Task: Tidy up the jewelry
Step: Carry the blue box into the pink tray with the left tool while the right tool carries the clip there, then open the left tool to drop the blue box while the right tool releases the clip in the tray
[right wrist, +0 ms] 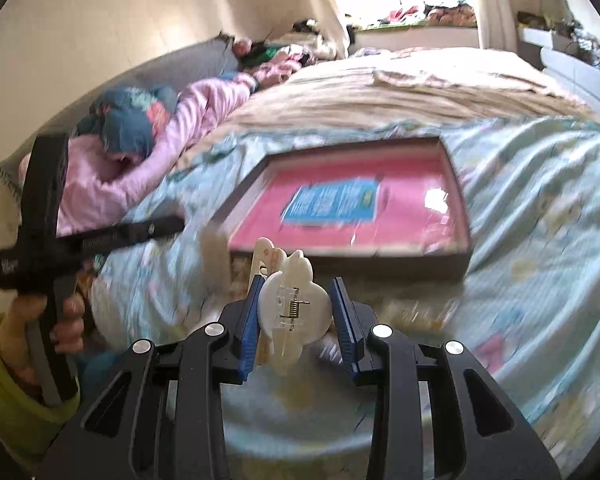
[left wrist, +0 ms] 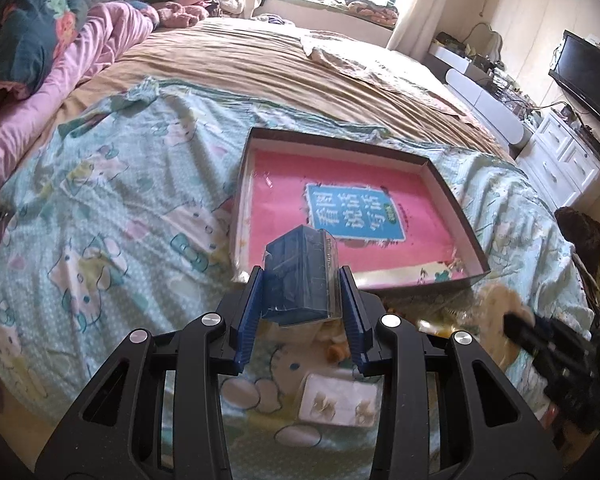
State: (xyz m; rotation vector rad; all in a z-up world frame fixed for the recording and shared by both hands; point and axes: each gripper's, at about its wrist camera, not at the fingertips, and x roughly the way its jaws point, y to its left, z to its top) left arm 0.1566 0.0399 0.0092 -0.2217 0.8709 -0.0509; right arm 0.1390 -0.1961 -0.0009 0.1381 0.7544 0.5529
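Hand-held grippers are carrying jewelry toward the tray at twelve o'clock. Left hand-held gripper is clamping a blue box; right hand-held gripper is pinching a white hair clip. Next likely: lowering both inside.

Black grippers, blue ribbed pads, silver screws, yellow-green sleeve

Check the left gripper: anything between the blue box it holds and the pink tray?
Nothing visible. The left gripper holds the blue box just short of the pink tray; only bare bedspread lies between, and the tray floor ahead is open.
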